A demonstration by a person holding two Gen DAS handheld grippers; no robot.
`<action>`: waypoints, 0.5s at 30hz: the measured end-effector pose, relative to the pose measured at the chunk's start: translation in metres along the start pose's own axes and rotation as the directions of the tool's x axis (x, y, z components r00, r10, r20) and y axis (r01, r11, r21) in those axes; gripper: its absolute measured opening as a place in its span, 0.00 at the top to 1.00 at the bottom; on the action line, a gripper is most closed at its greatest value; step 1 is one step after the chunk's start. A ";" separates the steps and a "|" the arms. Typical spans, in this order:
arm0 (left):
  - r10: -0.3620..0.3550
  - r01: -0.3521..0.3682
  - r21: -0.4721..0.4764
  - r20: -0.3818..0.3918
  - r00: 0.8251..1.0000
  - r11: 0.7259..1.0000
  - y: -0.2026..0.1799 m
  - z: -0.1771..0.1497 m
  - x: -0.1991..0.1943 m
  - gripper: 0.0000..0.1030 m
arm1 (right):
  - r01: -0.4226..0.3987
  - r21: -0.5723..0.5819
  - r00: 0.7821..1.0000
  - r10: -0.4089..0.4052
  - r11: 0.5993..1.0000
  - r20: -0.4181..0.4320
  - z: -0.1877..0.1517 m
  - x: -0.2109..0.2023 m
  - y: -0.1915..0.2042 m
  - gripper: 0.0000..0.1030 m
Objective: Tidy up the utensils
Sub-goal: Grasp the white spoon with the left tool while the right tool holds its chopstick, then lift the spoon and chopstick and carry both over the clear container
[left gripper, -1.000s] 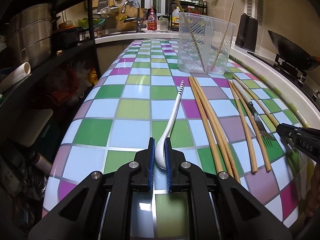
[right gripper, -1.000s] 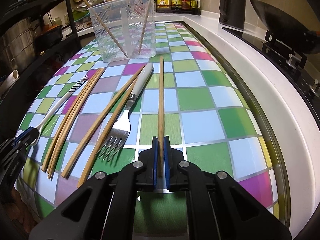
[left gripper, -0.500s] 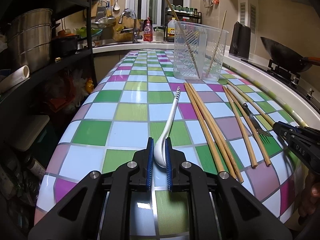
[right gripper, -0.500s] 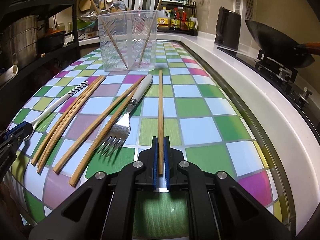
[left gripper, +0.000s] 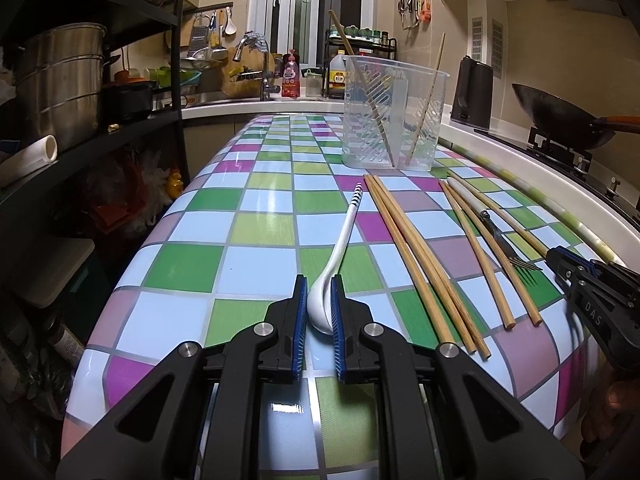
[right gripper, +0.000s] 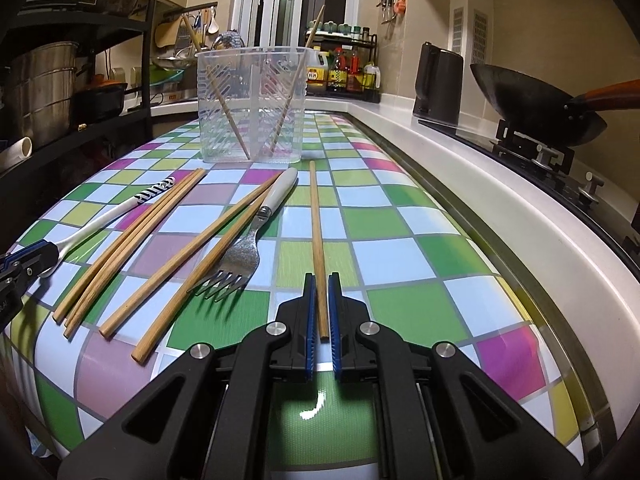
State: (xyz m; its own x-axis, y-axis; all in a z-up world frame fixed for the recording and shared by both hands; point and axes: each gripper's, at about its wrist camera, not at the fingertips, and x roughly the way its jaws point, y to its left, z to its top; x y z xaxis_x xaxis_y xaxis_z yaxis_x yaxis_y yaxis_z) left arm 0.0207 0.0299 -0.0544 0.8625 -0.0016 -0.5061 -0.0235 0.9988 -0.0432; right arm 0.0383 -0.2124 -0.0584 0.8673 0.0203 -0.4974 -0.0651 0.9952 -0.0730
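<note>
five loose chopsticks (right gripper: 168, 240), fork (right gripper: 244, 248) between tools, clear holder (right gripper: 254, 104) beyond

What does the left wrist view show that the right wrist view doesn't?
Only the left wrist view shows the left tongs shut on the white spoon's bowl, and the faucet behind. Only the right wrist view shows the right tongs gripping the near end of a single chopstick. Both show the clear holder with two chopsticks inside, the fork, loose chopsticks and the wok.
</note>
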 end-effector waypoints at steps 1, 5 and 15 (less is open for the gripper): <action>-0.001 0.001 -0.001 -0.003 1.000 1.000 0.000 0.000 0.000 0.80 | 0.005 -0.003 1.000 -0.005 1.000 0.007 -0.002 -0.001 0.000 0.92; 0.007 -0.007 -0.002 -0.004 1.000 1.000 0.002 -0.003 0.000 0.78 | 0.021 -0.015 1.000 -0.020 1.000 0.022 -0.004 -0.005 0.001 0.92; 0.007 -0.007 -0.019 0.008 1.000 1.000 0.004 -0.004 -0.002 0.78 | 0.018 -0.003 0.999 -0.018 1.000 0.034 -0.009 -0.009 -0.002 0.95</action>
State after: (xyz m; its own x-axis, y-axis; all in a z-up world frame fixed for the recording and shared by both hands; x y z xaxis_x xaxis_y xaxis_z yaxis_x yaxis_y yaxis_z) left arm 0.0171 0.0333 -0.0573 0.8662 0.0060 -0.4997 -0.0393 0.9977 -0.0561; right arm 0.0257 -0.2155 -0.0616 0.8847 0.0053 -0.4662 -0.0506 0.9951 -0.0846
